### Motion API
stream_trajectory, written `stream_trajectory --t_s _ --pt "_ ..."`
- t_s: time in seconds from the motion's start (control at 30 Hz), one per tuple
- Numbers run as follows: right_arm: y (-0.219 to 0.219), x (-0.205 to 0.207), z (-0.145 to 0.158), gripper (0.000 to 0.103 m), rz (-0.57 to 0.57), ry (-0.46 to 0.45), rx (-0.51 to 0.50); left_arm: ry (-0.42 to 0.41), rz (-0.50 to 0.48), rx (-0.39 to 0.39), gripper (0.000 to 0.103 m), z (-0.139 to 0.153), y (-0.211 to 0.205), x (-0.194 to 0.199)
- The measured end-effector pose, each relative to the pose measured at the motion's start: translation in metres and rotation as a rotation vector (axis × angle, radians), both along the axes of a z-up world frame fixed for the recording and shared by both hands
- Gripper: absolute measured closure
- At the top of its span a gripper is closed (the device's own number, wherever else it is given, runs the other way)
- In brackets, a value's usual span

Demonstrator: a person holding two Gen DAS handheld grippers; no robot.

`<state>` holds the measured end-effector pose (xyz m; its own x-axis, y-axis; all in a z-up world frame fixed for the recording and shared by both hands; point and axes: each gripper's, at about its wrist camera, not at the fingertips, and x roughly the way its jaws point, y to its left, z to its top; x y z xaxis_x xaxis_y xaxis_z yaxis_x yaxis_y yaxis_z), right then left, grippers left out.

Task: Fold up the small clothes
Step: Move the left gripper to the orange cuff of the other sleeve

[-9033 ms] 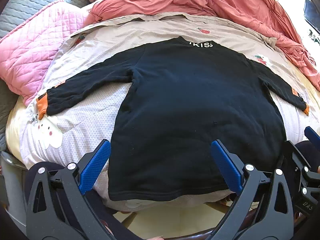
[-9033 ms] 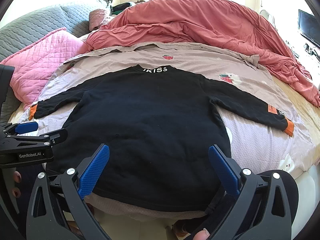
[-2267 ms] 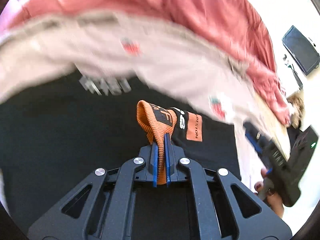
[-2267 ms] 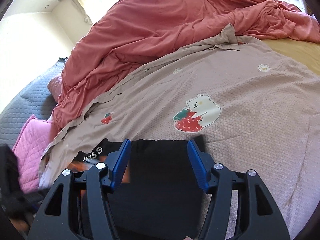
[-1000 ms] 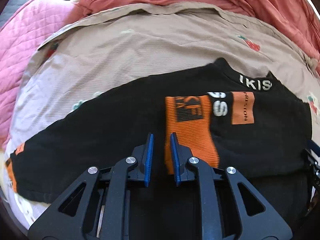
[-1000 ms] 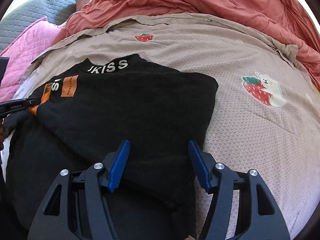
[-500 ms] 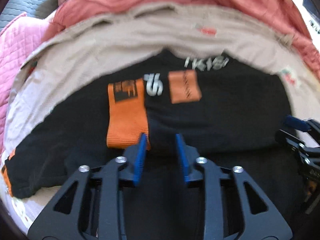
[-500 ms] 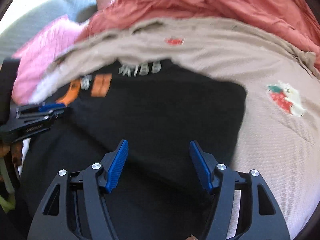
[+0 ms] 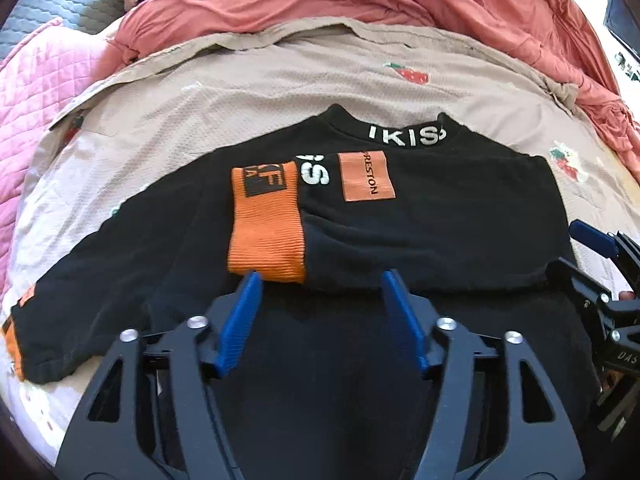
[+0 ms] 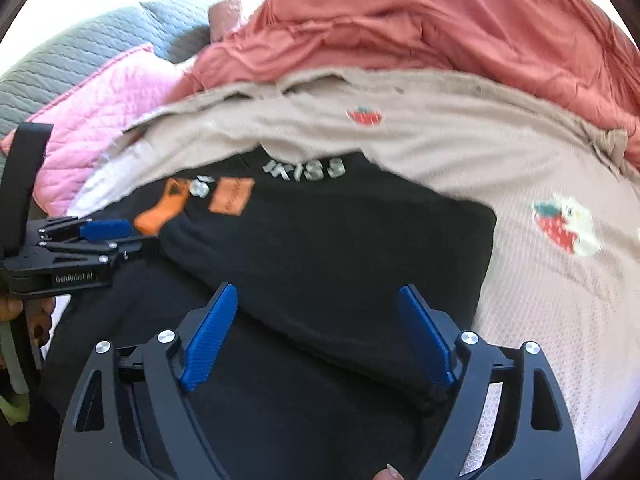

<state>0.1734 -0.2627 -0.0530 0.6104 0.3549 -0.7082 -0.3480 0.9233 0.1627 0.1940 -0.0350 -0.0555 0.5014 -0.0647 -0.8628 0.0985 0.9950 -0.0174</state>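
Left wrist view: black sweater [image 9: 420, 232] flat on bed [image 9: 260, 72], right sleeve folded across chest, orange cuff [image 9: 266, 240] just beyond left hand-held gripper [image 9: 324, 312]. Jaws opening, nothing between. Right hand-held gripper [image 10: 316, 332] likewise opening, empty, above folded edge. Sleeve step half done, apparently; next: reach for outstretched left sleeve [image 9: 80, 280], pinch cuff, carry across.
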Motion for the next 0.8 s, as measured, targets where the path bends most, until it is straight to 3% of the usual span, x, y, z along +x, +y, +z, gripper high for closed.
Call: stream_trajectory --t_s 0.1,0.23,0.5,0.8 --pt "0.004 -0.007 0.008 0.010 0.006 -0.039 0.015 -0.014 0.012 -0.011 0.037 0.009 0.007 -0.008" --pt "0.014 -0.021 0.020 0.009 0.036 -0.101 0.021 -0.035 0.043 -0.020 0.030 0.018 0.023 -0.019" --pt "0.042 -0.050 0.035 0.005 0.076 -0.174 0.007 -0.041 0.139 -0.032 0.030 0.025 0.072 -0.040" --pt "0.080 -0.069 0.039 0.005 0.112 -0.172 0.000 -0.044 0.249 -0.027 0.030 0.027 0.135 -0.073"
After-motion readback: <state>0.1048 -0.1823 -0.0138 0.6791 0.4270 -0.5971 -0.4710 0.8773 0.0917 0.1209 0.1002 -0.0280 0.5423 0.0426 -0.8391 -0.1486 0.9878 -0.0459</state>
